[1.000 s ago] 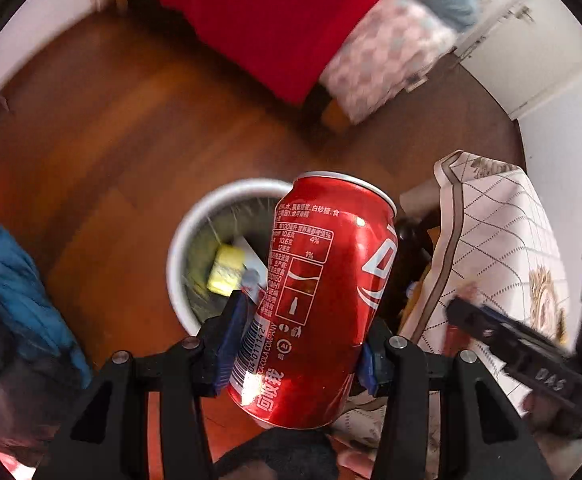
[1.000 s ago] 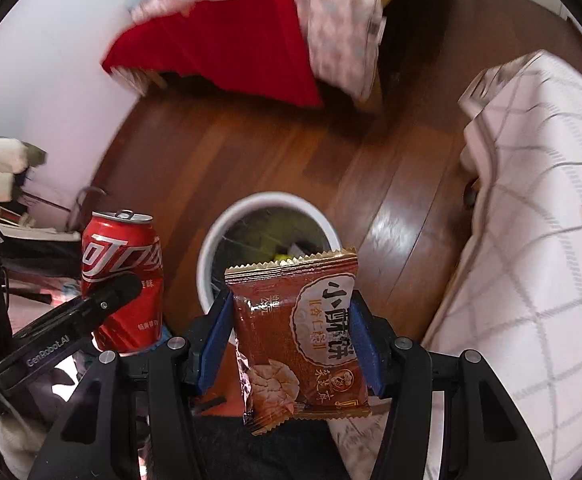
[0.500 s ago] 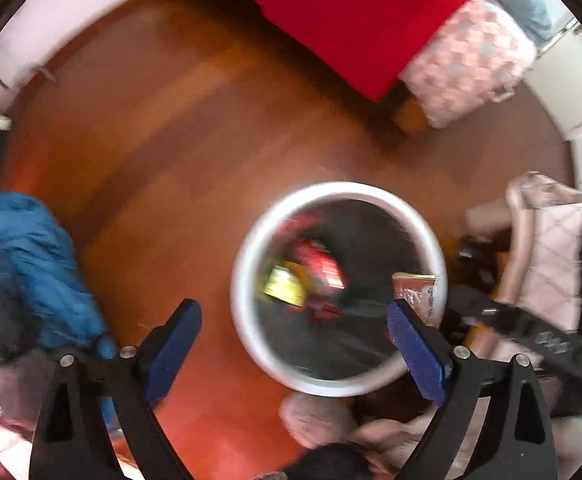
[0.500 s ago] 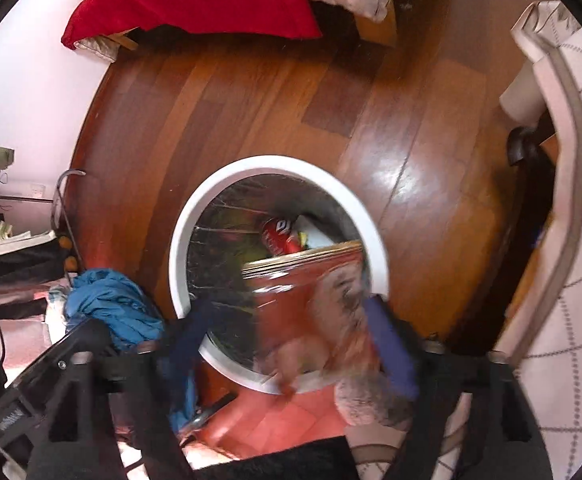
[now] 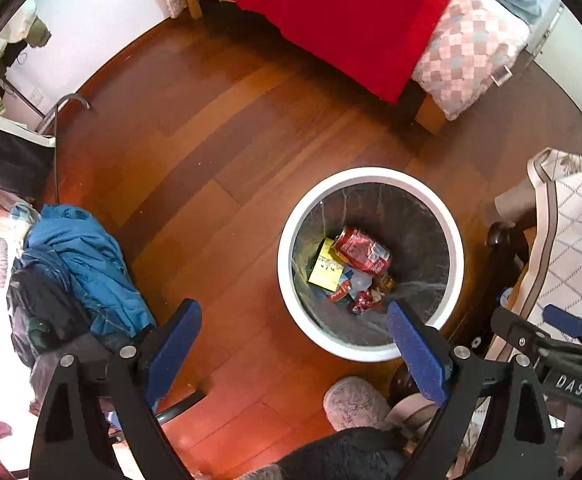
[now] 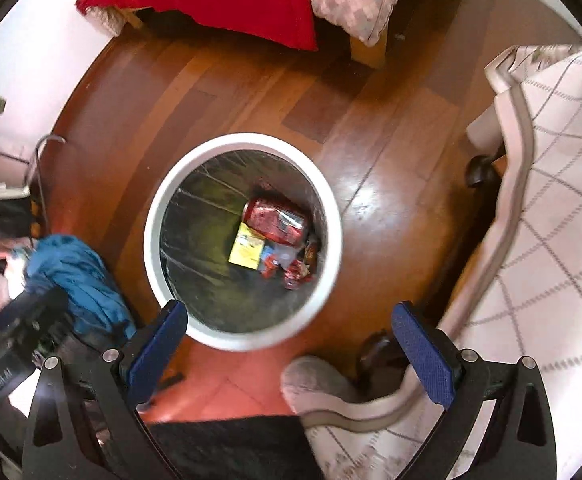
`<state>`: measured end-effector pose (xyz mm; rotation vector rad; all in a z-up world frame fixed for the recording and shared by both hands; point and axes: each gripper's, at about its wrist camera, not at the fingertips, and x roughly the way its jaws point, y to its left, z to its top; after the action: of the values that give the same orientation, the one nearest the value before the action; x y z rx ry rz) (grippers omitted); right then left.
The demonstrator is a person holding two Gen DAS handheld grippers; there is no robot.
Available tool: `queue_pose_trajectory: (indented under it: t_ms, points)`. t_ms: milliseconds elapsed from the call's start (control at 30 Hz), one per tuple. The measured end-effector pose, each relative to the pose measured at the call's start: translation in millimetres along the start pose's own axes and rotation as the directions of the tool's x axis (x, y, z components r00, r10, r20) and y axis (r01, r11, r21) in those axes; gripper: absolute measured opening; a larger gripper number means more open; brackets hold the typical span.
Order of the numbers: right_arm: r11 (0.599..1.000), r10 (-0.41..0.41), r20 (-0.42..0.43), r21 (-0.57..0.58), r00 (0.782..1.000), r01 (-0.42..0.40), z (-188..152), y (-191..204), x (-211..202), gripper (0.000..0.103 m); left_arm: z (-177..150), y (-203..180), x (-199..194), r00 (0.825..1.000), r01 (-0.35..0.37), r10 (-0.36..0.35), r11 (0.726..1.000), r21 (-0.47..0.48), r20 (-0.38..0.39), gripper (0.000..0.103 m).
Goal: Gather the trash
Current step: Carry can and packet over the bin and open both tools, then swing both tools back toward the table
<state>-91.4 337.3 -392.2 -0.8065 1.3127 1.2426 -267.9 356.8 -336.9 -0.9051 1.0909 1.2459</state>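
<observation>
Trash, a red soda can (image 5: 362,250) among wrappers, lay inside the white-rimmed bin (image 6: 333,216) on the wooden floor. Both the left gripper (image 5: 291,338) and right gripper (image 6: 289,340) pointed steeply down, jaws just spread, empty. Next likely: seeking more litter.

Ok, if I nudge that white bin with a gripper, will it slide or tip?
The white bin probably slides: it sits on glossy wood floor. It looks light, holding only a red can, a yellow carton and wrappers. Tipping seems less likely pushed low; its mouth is wide.
</observation>
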Motion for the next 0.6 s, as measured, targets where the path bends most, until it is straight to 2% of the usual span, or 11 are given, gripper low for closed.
queue_pose_trajectory:
  t_ms: [167,400,600]
  points:
    - [0.999,-0.034,0.013,-0.037,0.999,0.035,-17,2,-23,0.103,-11,-4,-17,1.0,0.0,0.0,1.0,0.012,0.015,0.095]
    - [0.998,-0.017,0.035,-0.055,0.999,0.018,-37,6,-59,0.103,-25,-6,-53,0.999,-0.003,0.002,1.0,0.027,0.046,0.095]
    - [0.998,0.027,0.088,-0.061,0.996,-0.022,-58,11,-103,0.103,-41,-8,-105,0.993,-0.001,-0.004,0.999,0.038,0.119,0.095]
